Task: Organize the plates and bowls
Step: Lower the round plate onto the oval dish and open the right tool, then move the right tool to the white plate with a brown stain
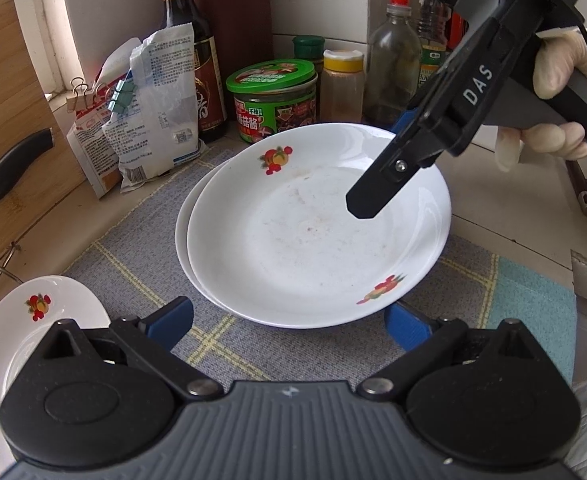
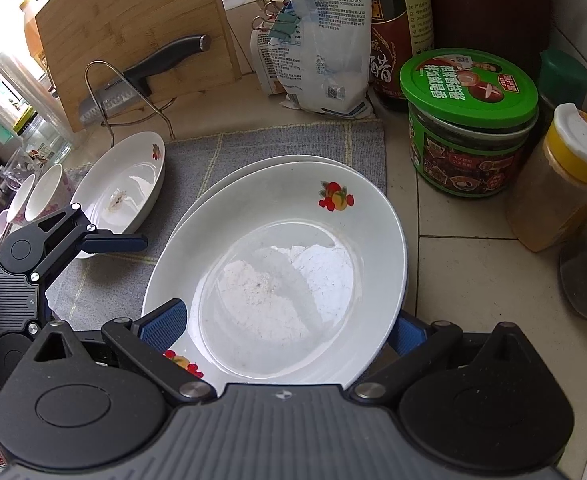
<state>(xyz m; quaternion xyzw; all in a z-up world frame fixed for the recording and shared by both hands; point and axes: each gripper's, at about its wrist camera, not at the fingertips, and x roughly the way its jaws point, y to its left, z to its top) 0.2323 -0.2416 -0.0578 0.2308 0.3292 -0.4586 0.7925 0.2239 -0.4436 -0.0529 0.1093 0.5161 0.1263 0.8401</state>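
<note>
Two white plates with fruit prints lie stacked on a grey mat (image 1: 133, 248). The top plate (image 1: 317, 232) (image 2: 277, 264) sits shifted right of the lower plate (image 1: 181, 232) (image 2: 269, 162). My right gripper (image 2: 285, 328) (image 1: 387, 156) is open, its fingers either side of the top plate's rim. My left gripper (image 1: 289, 324) is open just short of the stack's near rim; one of its fingers (image 2: 117, 242) shows in the right wrist view. A third plate (image 1: 33, 320) (image 2: 129, 184) lies to the left, with two bowls (image 2: 45, 196) beyond it.
A cutting board (image 2: 133, 20) with a knife (image 2: 165, 60) on a wire rack stands at the back left. Clipped bags (image 1: 149, 108), a dark sauce bottle (image 1: 189, 60), a green-lidded jar (image 1: 273, 100) and a yellow-capped spice jar (image 2: 561, 184) crowd the counter behind the plates.
</note>
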